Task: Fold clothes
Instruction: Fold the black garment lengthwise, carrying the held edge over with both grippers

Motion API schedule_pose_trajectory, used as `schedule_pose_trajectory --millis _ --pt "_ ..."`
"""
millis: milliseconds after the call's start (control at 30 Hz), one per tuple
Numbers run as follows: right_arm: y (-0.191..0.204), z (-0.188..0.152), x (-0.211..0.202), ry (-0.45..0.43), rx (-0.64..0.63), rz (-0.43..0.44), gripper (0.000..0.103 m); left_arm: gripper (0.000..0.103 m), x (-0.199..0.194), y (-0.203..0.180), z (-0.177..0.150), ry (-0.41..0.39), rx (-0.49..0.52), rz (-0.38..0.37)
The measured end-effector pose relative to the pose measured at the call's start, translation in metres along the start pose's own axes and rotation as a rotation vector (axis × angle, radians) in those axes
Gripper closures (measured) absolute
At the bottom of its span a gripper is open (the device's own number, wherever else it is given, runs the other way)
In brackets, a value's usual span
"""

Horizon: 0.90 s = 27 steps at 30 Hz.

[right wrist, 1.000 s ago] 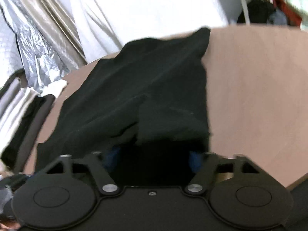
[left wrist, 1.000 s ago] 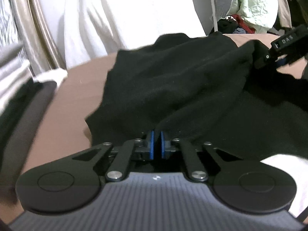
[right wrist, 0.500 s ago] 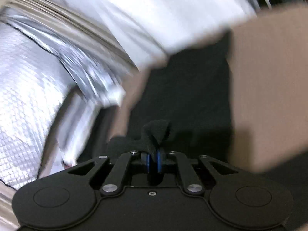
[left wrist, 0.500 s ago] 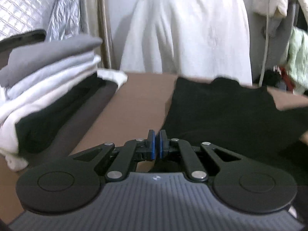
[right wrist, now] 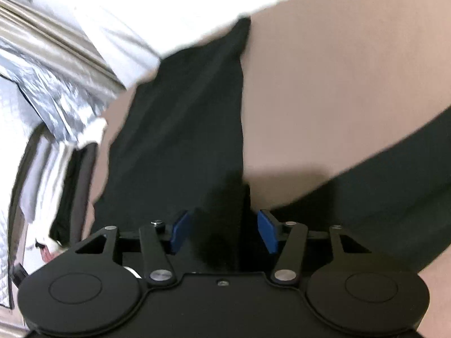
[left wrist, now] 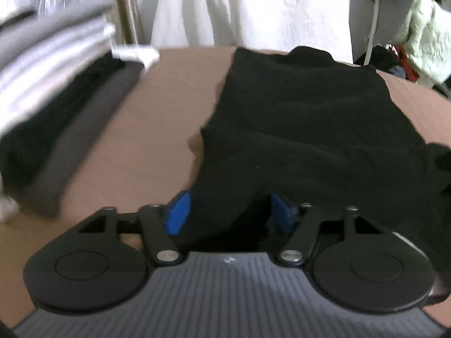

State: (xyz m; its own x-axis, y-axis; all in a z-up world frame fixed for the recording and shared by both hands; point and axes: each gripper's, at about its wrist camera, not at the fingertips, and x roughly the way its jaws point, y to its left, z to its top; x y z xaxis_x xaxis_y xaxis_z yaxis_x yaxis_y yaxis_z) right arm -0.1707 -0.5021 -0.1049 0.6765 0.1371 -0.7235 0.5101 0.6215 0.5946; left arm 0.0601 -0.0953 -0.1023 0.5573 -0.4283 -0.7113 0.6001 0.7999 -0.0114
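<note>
Our left tool [left wrist: 229,211] and right tool [right wrist: 222,231] both gape wide, black cloth [left wrist: 304,107] lying loose between their pads. It lies narrowed on the table [left wrist: 157,118], long axis running away from us, near end at both tools.

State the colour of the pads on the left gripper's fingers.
Blue pads on the left gripper, clearest in the left wrist view.

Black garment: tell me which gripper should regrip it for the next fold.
Probably the left gripper: both are open, but the black garment fills its gap, while the right gripper straddles only the edge.
</note>
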Motion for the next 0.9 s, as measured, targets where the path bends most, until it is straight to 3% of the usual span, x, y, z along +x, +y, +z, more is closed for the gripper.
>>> schedule_pose_trajectory --millis 33,67,100,133,167,233,267,367,467,533,600,667,733,900 --pt "0.000 -0.001 0.010 0.014 0.003 -0.014 0.044 0.038 0.002 -0.002 0.000 0.007 0.002 -0.008" --pt "0.001 -0.002 0.018 0.020 -0.011 -0.024 0.067 0.044 0.005 -0.004 -0.001 0.008 0.024 0.010" --pt "0.005 -0.002 0.024 0.017 -0.052 -0.029 0.093 0.060 0.011 -0.008 -0.002 0.011 0.068 0.061" --pt "0.013 -0.002 0.026 0.010 -0.115 -0.035 0.093 0.099 0.016 -0.010 -0.003 0.033 0.115 0.125" --pt "0.025 0.000 0.023 -0.011 -0.205 -0.047 0.093 0.103 0.022 -0.008 -0.004 0.057 0.133 0.201" --pt "0.044 0.002 0.007 -0.085 -0.365 -0.118 0.096 0.103 0.027 0.010 -0.004 0.079 0.076 0.326" --pt "0.047 0.004 0.000 -0.112 -0.408 -0.159 0.096 0.103 0.027 0.023 -0.005 0.092 0.012 0.328" --pt "0.030 0.015 -0.007 -0.129 -0.372 -0.281 0.087 0.103 0.015 0.053 -0.007 0.099 -0.162 0.227" --pt "0.004 0.022 -0.014 -0.137 -0.264 -0.367 0.080 0.099 0.003 0.050 -0.010 0.080 -0.180 0.112" --pt "-0.007 0.026 -0.018 -0.145 -0.165 -0.356 0.067 0.098 -0.001 0.042 -0.009 0.071 -0.151 0.051" --pt "-0.009 0.024 -0.029 -0.170 -0.110 -0.311 0.066 0.093 -0.003 0.032 -0.008 0.060 -0.106 0.010" --pt "-0.005 0.018 -0.040 -0.197 -0.080 -0.256 0.064 0.080 0.000 0.026 -0.005 0.056 -0.049 0.042" --pt "0.008 0.005 -0.041 -0.199 -0.073 -0.217 0.058 0.073 0.005 0.024 -0.005 0.077 -0.030 0.072" --pt "0.015 -0.020 -0.016 -0.117 0.075 -0.041 0.051 0.059 0.017 0.052 -0.010 0.139 -0.251 -0.026"
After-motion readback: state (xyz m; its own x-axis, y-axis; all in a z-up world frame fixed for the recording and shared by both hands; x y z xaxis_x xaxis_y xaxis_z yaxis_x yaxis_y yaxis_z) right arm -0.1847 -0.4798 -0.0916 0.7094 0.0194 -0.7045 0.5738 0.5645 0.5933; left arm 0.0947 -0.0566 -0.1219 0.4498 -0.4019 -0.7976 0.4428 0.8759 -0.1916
